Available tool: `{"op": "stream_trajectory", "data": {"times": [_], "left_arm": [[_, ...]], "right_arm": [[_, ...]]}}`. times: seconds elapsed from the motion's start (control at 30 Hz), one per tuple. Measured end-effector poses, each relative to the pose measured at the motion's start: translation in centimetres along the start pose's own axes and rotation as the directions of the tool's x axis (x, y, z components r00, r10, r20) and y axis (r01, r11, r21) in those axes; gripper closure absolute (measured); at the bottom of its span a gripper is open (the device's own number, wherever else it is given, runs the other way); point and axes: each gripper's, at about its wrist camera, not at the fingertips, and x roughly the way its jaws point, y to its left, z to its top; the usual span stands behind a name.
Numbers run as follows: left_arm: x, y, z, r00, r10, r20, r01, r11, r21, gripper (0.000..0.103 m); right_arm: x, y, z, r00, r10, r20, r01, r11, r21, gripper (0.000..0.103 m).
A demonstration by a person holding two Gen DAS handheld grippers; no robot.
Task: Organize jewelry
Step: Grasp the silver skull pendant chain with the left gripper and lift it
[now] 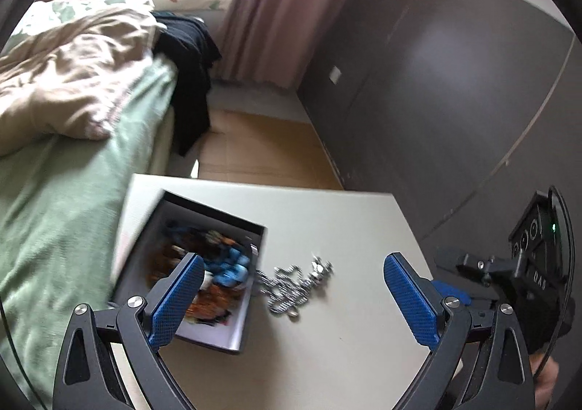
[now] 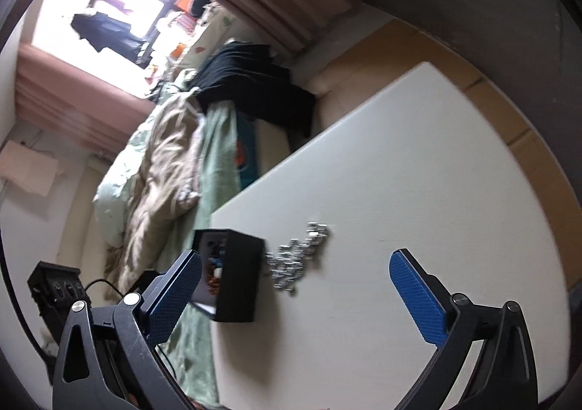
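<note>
A white table (image 1: 327,337) is seen from two handheld grippers, with a bed (image 1: 72,155) covered in green and beige bedding to its left and a dark wardrobe (image 1: 436,82) to the right. On the table, toward its left edge, an open dark box (image 1: 232,337) is placed; inside it, a blurred jumble of blue, orange and brown beaded jewelry (image 1: 222,268) can be made out. Just to the right of the box, a silver chain (image 1: 294,282) is heaped loosely on the tabletop, its near end apparently touching or nearly touching the box wall.

The left gripper (image 1: 293,293) is held above the table with its blue-padded jaws spread wide and nothing between them; the chain and the right edge of the box are framed in the gap. The right gripper (image 2: 294,290) is likewise spread wide and empty, and the same box (image 2: 240,279) and chain (image 2: 298,257) are seen ahead of it. The right gripper's body is also visible at the right edge of the left view.

The step in hand is judged to be the approach to the loose chain, which has not yet been picked up. For the next move, one gripper would need to be lowered over the heap and pressed together on a thick cluster of links, since a thin, slack chain is likely to slip or trail when lifted toward the box.
</note>
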Motion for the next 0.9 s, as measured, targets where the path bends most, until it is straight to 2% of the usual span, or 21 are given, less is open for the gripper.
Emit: {"op": "stream_trajectory", "data": {"times": [0.07, 0.17, 0.23, 0.33, 0.43, 0.5, 0.6, 0.67, 0.8, 0.9], "left_arm": [[1.2, -1.2, -0.2, 1.000, -0.003, -0.028, 0.005, 0.999, 0.043, 0.006], [2.9, -2.7, -0.3, 0.997, 0.013, -0.078, -0.004, 0.994, 0.109, 0.018], [4.5, -3.5, -0.5, 0.991, 0.023, -0.129, -0.003, 0.988, 0.155, 0.021], [6.2, -3.6, -0.9, 0.983, 0.040, -0.178, -0.010, 0.986, 0.169, 0.027], [7.6, -3.8, -1.3, 0.975, 0.053, -0.215, -0.011, 0.981, 0.192, 0.028], [8.6, -4.0, -1.6, 0.968, 0.073, -0.240, -0.017, 0.974, 0.227, 0.033], [10.0, -3.8, -1.8, 0.958, 0.108, -0.266, -0.043, 0.970, 0.239, 0.037], [10.3, -4.3, -1.6, 0.957, 0.147, -0.252, -0.073, 0.957, 0.280, 0.038], [10.8, -5.3, -1.9, 0.957, 0.159, -0.245, -0.074, 0.943, 0.324, 0.039], [11.7, -5.7, -2.2, 0.948, 0.165, -0.271, -0.067, 0.940, 0.336, 0.039]], "right_arm": [[-0.3, -1.0, 0.2, 1.000, -0.018, -0.003, 0.018, 0.999, 0.029, 0.000], [-0.7, -2.8, 0.6, 0.998, -0.054, -0.009, 0.055, 0.996, 0.077, 0.000], [-1.0, -3.6, 0.9, 0.997, -0.073, -0.005, 0.073, 0.993, 0.088, 0.000], [-1.6, -4.7, 1.3, 0.993, -0.115, -0.005, 0.115, 0.989, 0.089, 0.000], [-2.6, -5.6, 1.6, 0.992, -0.123, 0.014, 0.121, 0.987, 0.108, 0.000], [-3.1, -6.0, 1.6, 0.992, -0.129, 0.017, 0.126, 0.985, 0.120, 0.000], [-3.3, -6.2, 1.7, 0.992, -0.123, 0.016, 0.120, 0.984, 0.131, 0.000], [-3.4, -6.2, 1.7, 0.992, -0.125, 0.015, 0.122, 0.984, 0.132, 0.000], [-3.5, -6.3, 1.9, 0.992, -0.124, 0.013, 0.121, 0.983, 0.137, 0.000], [-3.6, -6.4, 2.0, 0.992, -0.121, 0.017, 0.118, 0.983, 0.143, 0.000]]}}
